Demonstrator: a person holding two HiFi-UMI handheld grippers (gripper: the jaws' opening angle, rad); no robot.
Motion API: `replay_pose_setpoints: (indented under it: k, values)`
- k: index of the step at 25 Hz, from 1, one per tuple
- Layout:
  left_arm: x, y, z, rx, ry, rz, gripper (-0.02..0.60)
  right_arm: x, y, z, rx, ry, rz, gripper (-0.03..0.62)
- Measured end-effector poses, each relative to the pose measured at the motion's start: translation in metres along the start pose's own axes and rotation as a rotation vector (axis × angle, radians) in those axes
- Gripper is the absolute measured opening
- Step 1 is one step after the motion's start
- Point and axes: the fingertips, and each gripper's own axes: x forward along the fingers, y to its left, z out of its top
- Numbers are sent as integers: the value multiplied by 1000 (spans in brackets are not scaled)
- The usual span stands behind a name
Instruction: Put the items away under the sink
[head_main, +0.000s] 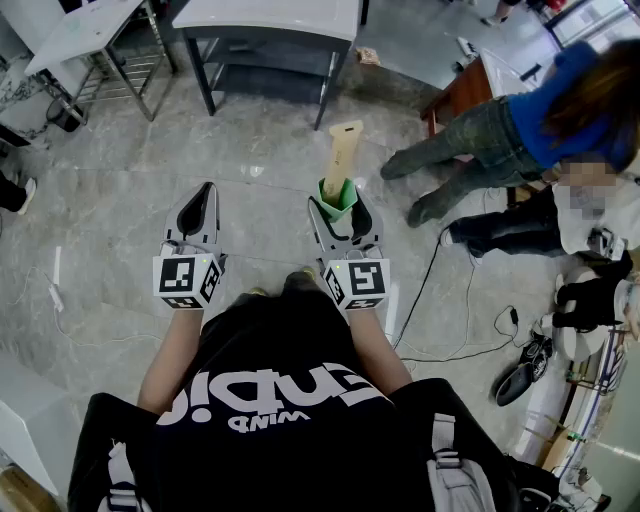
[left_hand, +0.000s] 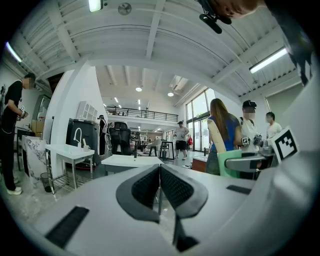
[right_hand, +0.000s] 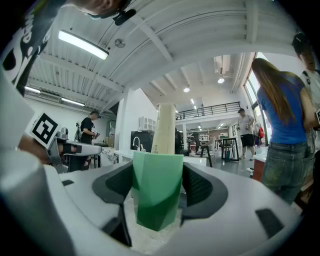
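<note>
holding a cup (right_hand: 157, 192) in the right gripper (head_main: 340, 205), jaws spread wide and pressed on its green faceted sides. carrying a wooden paddle (head_main: 343, 150) inside it, standing up past the rim. gripper held level and cup upright, probably to stop the paddle tipping out. left gripper (head_main: 205, 195) alongside and well apart, jaws together on nothing. free, most likely, for opening a cupboard door.

standing over bare floor (head_main: 120, 260), away from any surface, so between places by the look of it, with nothing stowed yet. far ahead in the left gripper view, a tap (left_hand: 78, 136) on a white surface; possibly the sink, cannot tell.

off to the right, a person in blue (head_main: 540, 125) bending over, with cables (head_main: 430, 300) trailing across the floor nearby. worth steering clear of both with a loose paddle on board.

next, judging from the task: reaching the sink, opening the space below with the left gripper, setting the cup down upright inside.
</note>
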Motion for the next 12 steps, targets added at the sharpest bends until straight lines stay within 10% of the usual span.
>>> replay_pose_setpoints:
  k: [12]
  values:
    - [-5, 17, 8, -9, -23, 15, 21, 1, 3, 5, 4, -26, 3, 313]
